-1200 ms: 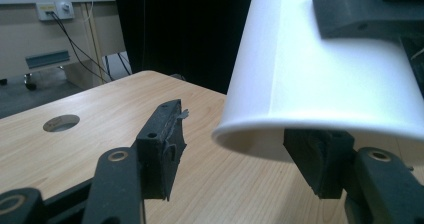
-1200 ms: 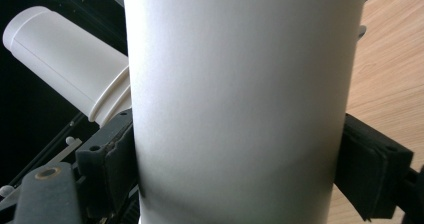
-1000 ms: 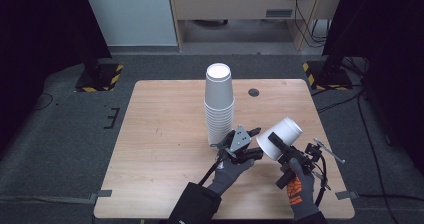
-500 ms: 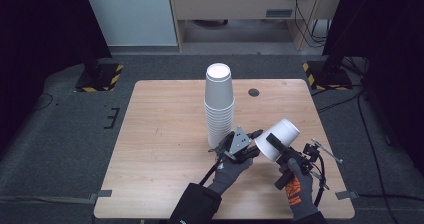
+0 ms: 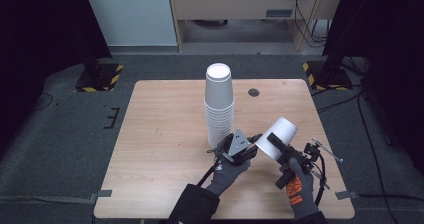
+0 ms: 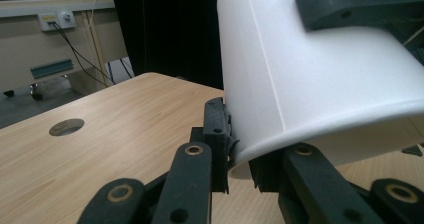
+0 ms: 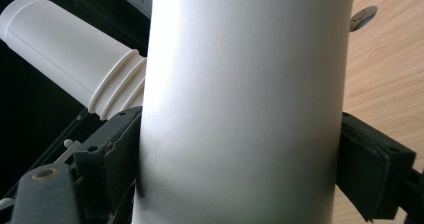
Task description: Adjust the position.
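The rim and mouth of the white paper cup (image 5: pixel 278 138) face down toward the left gripper (image 5: pixel 248 150) in the high view, so the opening itself cannot be seen there. In the right gripper view the cup's wall runs off the top and bottom of the picture, and the stack of cups (image 7: pixel 70 59) behind it is cut off by the cup. In the left gripper view the cup's upper part runs out of the picture.

The right gripper (image 5: pixel 286 151) has its jaws clamped on the cup's wall, one on each side, holding it tilted above the worktop (image 5: pixel 165 149) with its closed base up and away from the person. The left gripper's jaws have just been closing and now pinch the cup's rim (image 6: pixel 260 156) between them; in the left gripper view one pad sits outside the wall and the other under the lip. Both grippers thus hold the same cup, in the air near the worktop's front right part.

The stack of cups (image 5: pixel 219 106) stands upright near the middle of the worktop, just beside the left gripper. A round hole (image 5: pixel 254 92) lies in the worktop behind and to the right of the stack. The left half of the worktop is bare wood, and the grippers are inside its front and right edges.
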